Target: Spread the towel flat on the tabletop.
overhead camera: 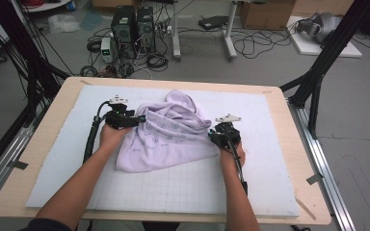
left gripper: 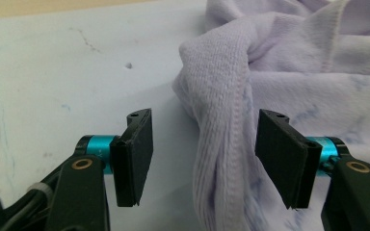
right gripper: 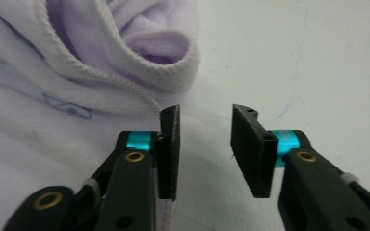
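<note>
While both jaws stand apart, the left gripper [left gripper: 203,159] straddles the lilac garment's [overhead camera: 166,134] nine-o'clock fold; closing could pinch extra layers.

Even, soft light fills the high view, with faint shadows under the hands at lower centre and no glare. The picture is slightly soft and grainy. In both gripper views the near jaws look sharp while the upper background blurs a little.

Lab/test bay: concrete floor [overhead camera: 361,144] strewn with loose cables [overhead camera: 255,45], two PC towers [overhead camera: 134,25], cardboard boxes [overhead camera: 267,13], black framing struts [overhead camera: 325,57] around a gridded wooden table [overhead camera: 43,139].
</note>
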The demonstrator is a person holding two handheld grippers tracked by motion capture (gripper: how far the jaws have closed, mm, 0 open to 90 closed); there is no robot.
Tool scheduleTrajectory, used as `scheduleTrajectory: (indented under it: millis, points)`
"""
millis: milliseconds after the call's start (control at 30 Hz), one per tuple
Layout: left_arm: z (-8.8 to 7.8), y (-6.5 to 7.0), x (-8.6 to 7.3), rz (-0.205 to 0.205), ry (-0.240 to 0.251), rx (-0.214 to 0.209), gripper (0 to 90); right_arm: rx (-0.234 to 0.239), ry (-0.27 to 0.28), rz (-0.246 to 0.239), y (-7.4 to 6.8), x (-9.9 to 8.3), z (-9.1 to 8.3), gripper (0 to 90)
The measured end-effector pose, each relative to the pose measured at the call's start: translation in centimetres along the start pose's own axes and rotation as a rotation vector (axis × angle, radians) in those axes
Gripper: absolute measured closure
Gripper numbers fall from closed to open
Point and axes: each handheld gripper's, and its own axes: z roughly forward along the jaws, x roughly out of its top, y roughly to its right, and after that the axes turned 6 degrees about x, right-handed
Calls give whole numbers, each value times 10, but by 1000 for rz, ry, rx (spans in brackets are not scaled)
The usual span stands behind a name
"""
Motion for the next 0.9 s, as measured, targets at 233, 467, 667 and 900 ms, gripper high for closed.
scheduleTrajectory:
  millis: [233, 467, 667, 900]
  points:
    - [-26, -6, -12, -1, 38, -19, 397, 94, 3, -5, 9, -17, -22, 439]
    - [-61, -5, -43, -3, 47, -68, 329, 144, -4, -50, 7, -28, -40, 453]
    - [-84, -1, -69, -5, -2, -130, 361, 167, -47, -46, 5, -40, -42, 519]
    - [-104, 9, -90, -7, -10, -151, 505, 186, -71, -65, -6, -43, -45, 833]
